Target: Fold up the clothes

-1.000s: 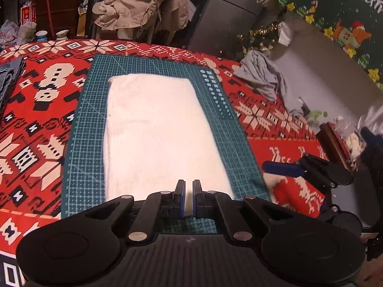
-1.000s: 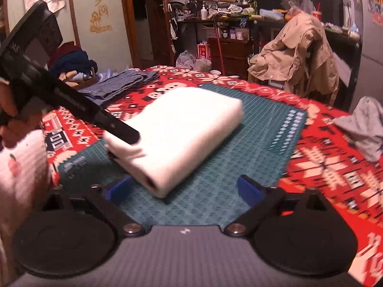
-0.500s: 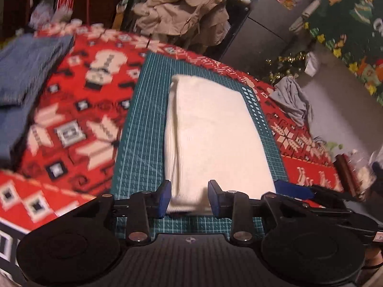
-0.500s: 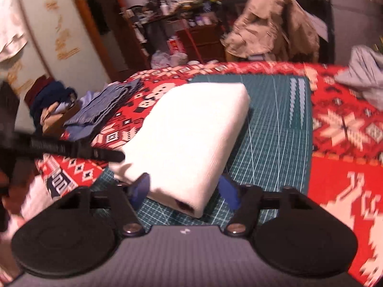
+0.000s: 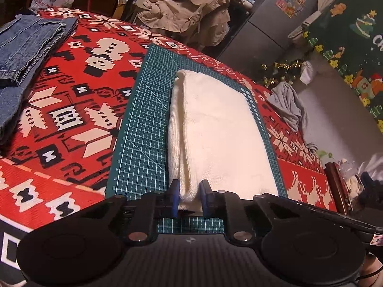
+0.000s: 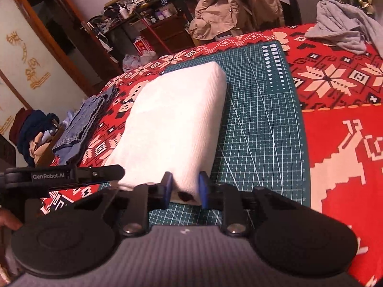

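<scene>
Red patterned cloth (image 5: 71,110) is seen covering the table across both views, with a green cutting mat (image 5: 143,131) laid on it at centre frame. A white folded garment (image 5: 215,131) is shown lying lengthwise on the mat, its near end at the bottom centre of each view. Folded jeans (image 5: 26,43) are placed at the upper left of the left wrist view, well apart from the mat, and a grey garment (image 6: 342,31) is crumpled at the upper right of the right wrist view. A beige coat (image 5: 189,9) is draped behind the table at top centre. The left gripper (image 5: 189,199) is closed narrowly on the garment's near left corner, fabric pinched between its blue pads (image 5: 175,197). The right gripper (image 6: 184,189) is likewise clamped on the near right corner, the folded edge bulging between its pads (image 6: 203,189).
</scene>
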Tool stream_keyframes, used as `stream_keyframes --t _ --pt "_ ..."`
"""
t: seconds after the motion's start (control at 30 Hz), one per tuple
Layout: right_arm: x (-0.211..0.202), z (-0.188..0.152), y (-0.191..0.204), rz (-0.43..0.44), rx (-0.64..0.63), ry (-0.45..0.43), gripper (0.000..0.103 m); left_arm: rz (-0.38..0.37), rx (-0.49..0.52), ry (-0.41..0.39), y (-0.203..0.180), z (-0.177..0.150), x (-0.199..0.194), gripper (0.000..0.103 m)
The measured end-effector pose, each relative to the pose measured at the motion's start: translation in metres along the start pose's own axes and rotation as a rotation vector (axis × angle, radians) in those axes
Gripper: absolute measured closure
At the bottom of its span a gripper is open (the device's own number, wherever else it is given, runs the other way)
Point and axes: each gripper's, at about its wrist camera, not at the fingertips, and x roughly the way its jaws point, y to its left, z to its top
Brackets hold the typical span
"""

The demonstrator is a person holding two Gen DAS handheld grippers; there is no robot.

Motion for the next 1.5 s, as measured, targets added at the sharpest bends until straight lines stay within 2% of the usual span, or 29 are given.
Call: stream_keyframes --t 0.2,0.47,0.57,0.7,0.77,0.8,0.87,1.13,1.5 --pt "-0.021 -0.015 0.006 -0.011 0.024 0.042 0.081 -0.024 -0.010 0.061 0.000 -0.018 -0.018 0.088" --pt "-0.056 -0.055 0.010 0.003 0.056 0.087 0.081 -0.046 -0.001 0.121 -0.001 -0.040 -0.033 0.088" --pt "-0.068 -0.061 0.005 0.016 0.091 0.087 0.073 -0.055 -0.017 0.140 -0.002 -0.038 -0.037 0.089" --pt "-0.075 -0.051 -0.005 0.025 0.118 0.049 0.065 -0.037 0.007 0.098 -0.007 -0.024 -0.044 0.088" --pt "-0.079 -0.046 -0.009 0.029 0.132 0.030 0.061 -0.039 0.013 0.084 -0.008 -0.015 -0.043 0.080" --pt "-0.081 -0.044 -0.012 0.031 0.139 0.021 0.055 -0.042 0.013 0.074 -0.008 -0.009 -0.041 0.079" --pt "-0.081 -0.036 -0.015 0.029 0.149 0.002 0.051 -0.047 0.013 0.062 -0.010 0.001 -0.033 0.078" --pt "-0.050 0.011 -0.032 -0.027 0.185 -0.042 0.051 -0.032 -0.002 0.064 -0.012 0.040 0.014 0.077" --pt "0.021 0.054 -0.053 -0.030 0.281 -0.022 0.051 -0.129 -0.112 0.119 0.011 0.068 0.053 0.076"
